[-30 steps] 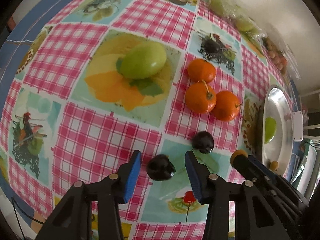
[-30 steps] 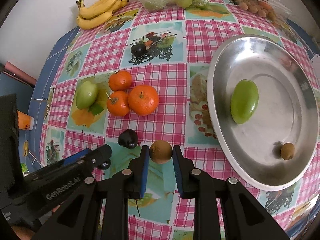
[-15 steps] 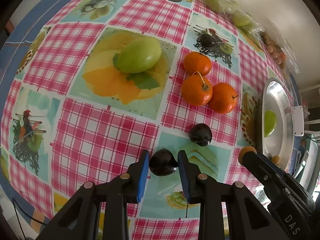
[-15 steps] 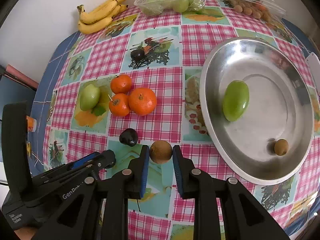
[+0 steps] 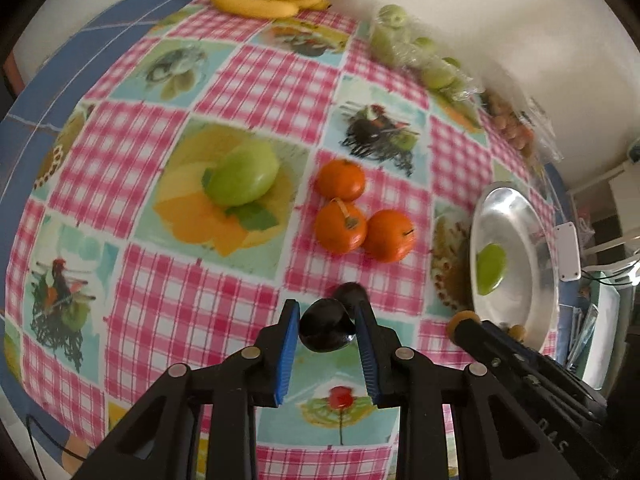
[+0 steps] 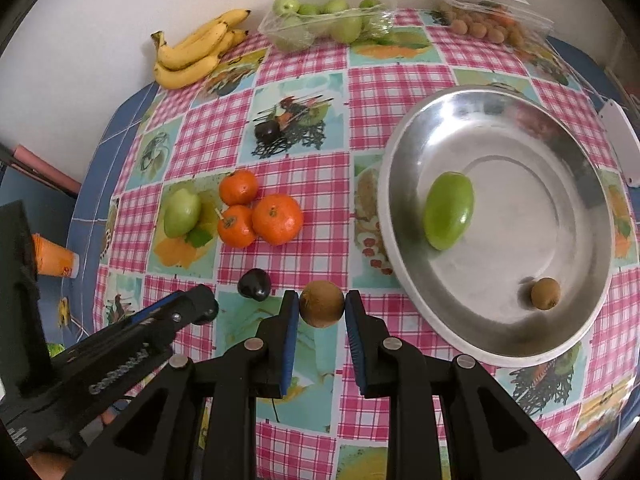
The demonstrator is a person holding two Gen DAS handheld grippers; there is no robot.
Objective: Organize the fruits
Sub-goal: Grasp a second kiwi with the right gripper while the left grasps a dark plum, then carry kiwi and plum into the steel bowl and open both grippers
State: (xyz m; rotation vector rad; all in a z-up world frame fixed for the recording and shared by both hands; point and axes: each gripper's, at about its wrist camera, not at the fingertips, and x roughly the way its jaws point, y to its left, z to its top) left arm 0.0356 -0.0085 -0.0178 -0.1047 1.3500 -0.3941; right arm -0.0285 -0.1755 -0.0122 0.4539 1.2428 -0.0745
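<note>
Gripping dark plum [image 5: 326,330], left gripper [image 5: 326,330] has jaws closed on it, just beside steel plate [image 6: 404,256], to plate's left; second dark plum [image 6: 254,284] on worktop [image 6: 392,80] beside plate; right gripper [image 6: 321,304] jaws clamped on brown kiwi [image 6: 321,304] just off plate's near-left rim; inside plate: green mango [image 6: 449,210] and small kiwi [image 6: 545,293]; three oranges [image 6: 277,219] left of plate.
</note>
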